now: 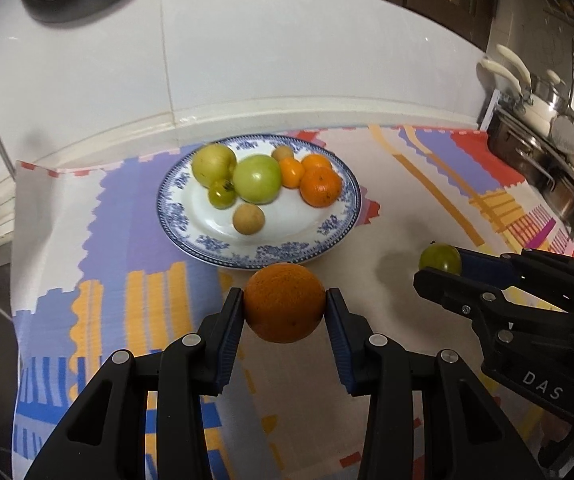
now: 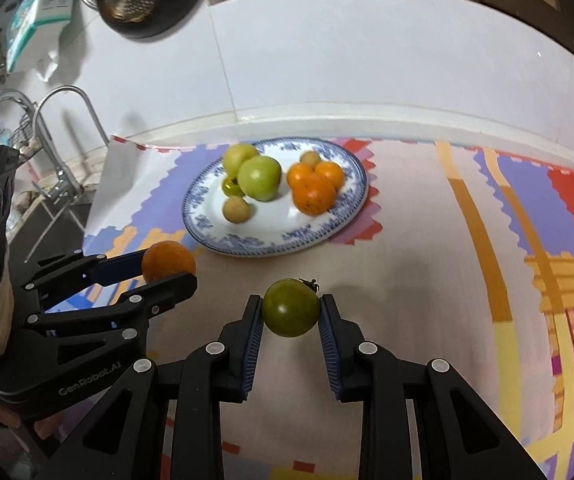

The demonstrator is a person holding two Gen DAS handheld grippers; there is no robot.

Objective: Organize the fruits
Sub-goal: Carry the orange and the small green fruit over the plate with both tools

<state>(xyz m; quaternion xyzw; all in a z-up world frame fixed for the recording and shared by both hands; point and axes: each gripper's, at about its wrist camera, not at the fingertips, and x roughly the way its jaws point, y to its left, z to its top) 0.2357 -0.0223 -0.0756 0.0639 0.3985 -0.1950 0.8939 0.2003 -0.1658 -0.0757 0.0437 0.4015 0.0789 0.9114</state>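
Now both hands are full. The left hand-held gripper is squeezed tight on an orange, one pad on each side of it. The right hand-held gripper is squeezed on a small green tomato the same way, with its little stem up and to the right. Both fruits look lifted off the mat on the worktop, though how high is hard to tell. The plate is the thing that matters next. It lies straight ahead of the orange and just past it, so the left side is nearer. From the tomato the plate sits ahead and a bit to the left, farther off. On the plate the green and yellow fruits sit on the left and the other oranges sit on the right, with two small tan fruits there too. So the orange likely wants to go ahead and a little right to join the oranges, and the tomato would go ahead and left to the green bunch. The front part of the plate is bare, and that looks like the easy place to set things down. The two paths may cross, so one should probably go first. Both fruits are round and could roll when let go.
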